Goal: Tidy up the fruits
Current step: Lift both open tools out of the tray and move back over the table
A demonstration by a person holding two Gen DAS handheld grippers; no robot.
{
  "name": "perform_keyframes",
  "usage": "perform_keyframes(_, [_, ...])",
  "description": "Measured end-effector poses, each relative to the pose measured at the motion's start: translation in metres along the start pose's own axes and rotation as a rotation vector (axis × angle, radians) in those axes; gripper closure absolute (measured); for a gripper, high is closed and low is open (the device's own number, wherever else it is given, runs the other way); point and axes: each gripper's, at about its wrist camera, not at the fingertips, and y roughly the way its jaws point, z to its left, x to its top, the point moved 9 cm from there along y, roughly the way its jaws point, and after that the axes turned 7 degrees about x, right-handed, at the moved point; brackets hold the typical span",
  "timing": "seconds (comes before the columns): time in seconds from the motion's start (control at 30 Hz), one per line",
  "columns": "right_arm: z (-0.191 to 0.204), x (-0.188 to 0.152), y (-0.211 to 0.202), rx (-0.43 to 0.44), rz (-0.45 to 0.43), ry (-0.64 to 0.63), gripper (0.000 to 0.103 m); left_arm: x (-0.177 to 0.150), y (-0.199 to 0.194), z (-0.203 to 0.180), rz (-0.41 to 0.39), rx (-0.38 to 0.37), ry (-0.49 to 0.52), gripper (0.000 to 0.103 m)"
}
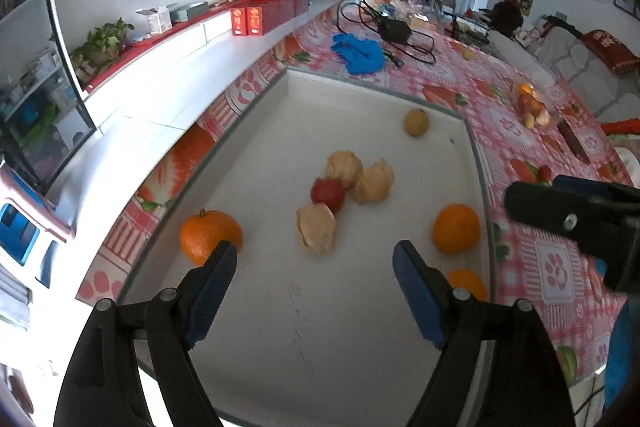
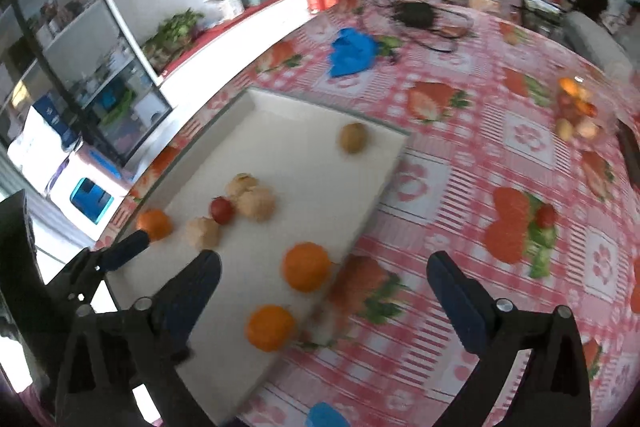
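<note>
Oranges lie at the white tray's [image 1: 352,99] margins: one [image 1: 210,235] touching the left gripper's [image 1: 314,259] left fingertip near the tray's left rim, one [image 1: 456,227] ahead of its right finger close to the right rim, a third [image 1: 466,283] half hidden behind that finger. Between the parted, empty jaws the tray floor is bare. Ahead sit three papery husked fruits, probably physalis [image 1: 344,169], around a red fruit [image 1: 328,195], and a yellow-brown fruit [image 1: 416,123] near the far rim. The right gripper [image 2: 324,279], spread wide and holding nothing, hovers over the tray's right edge and the strawberry-print tablecloth [image 2: 460,187]; a small red fruit [image 2: 545,215] lies on the cloth beyond its right finger.
</note>
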Motion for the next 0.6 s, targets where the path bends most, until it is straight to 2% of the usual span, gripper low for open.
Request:
perform_keyframes(0.13, [-0.044, -0.015, -0.019, -0.043, -0.021, 0.084, 0.000, -0.010, -0.003, -0.016, 0.059, -0.038, 0.037, 0.020])
perform_keyframes(0.3, [-0.120, -0.045, -0.044, -0.126, -0.054, 0.268, 0.000, -0.010, -0.019, -0.040, 0.039, -0.037, 0.119, 0.020])
perform_keyframes(0.47, [-0.209, -0.091, -0.069, -0.272, -0.058, 0.483, 0.000, -0.001, -0.035, -0.074, 0.012, -0.044, 0.196, 0.020])
perform_keyframes(0.6, [-0.255, -0.116, -0.091, -0.378, -0.074, 0.539, 0.000, 0.005, -0.045, -0.116, 0.004, -0.084, 0.278, 0.020])
